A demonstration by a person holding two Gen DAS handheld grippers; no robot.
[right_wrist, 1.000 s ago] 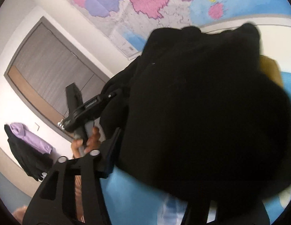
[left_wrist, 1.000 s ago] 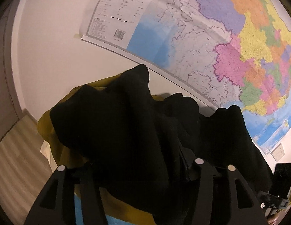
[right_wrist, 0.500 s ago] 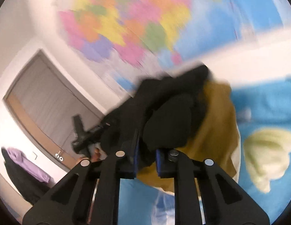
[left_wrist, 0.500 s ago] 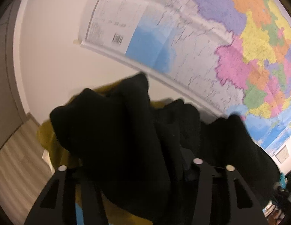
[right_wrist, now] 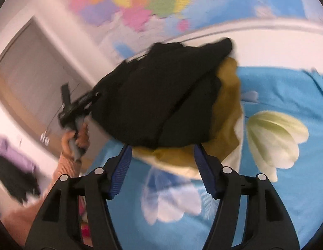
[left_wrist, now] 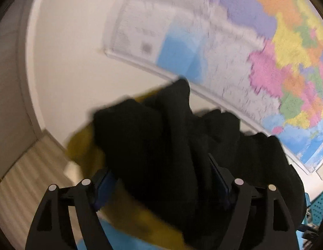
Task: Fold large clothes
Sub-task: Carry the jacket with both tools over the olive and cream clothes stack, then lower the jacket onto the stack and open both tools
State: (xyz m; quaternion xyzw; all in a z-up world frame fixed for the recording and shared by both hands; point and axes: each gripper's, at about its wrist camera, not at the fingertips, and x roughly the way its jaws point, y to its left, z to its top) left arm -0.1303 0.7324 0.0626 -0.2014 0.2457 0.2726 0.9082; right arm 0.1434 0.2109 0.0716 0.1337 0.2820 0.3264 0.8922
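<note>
In the left wrist view the black garment [left_wrist: 182, 145] fills the centre and lower right of the frame, bunched in loose folds over a mustard-yellow cloth [left_wrist: 128, 214] at lower centre. The left gripper [left_wrist: 163, 187] has its fingers [left_wrist: 103, 185] spread, with black cloth sagging between them; whether either pad actually bears on the fabric I cannot tell. A wall map [left_wrist: 255, 48] crosses the upper right.

In the right wrist view, at centre left, a hand [right_wrist: 75, 137] holds the other gripper's handle beside the black heap. The black garment [right_wrist: 161, 95] sits in the centre, rumpled on the yellow cloth [right_wrist: 226, 125], which lies on a blue flowered bed sheet [right_wrist: 286, 198] filling the lower right. The right gripper [right_wrist: 161, 175] has its fingers [right_wrist: 119, 170] wide apart and holding nothing, just short of the pile's near edge.

Judging by the crumpled, uneven heap, folding looks barely begun or only roughly done: no flat, squared layers show. Spreading, smoothing and folding appear to remain.

No box, basket or other container is clearly visible in either view.
</note>
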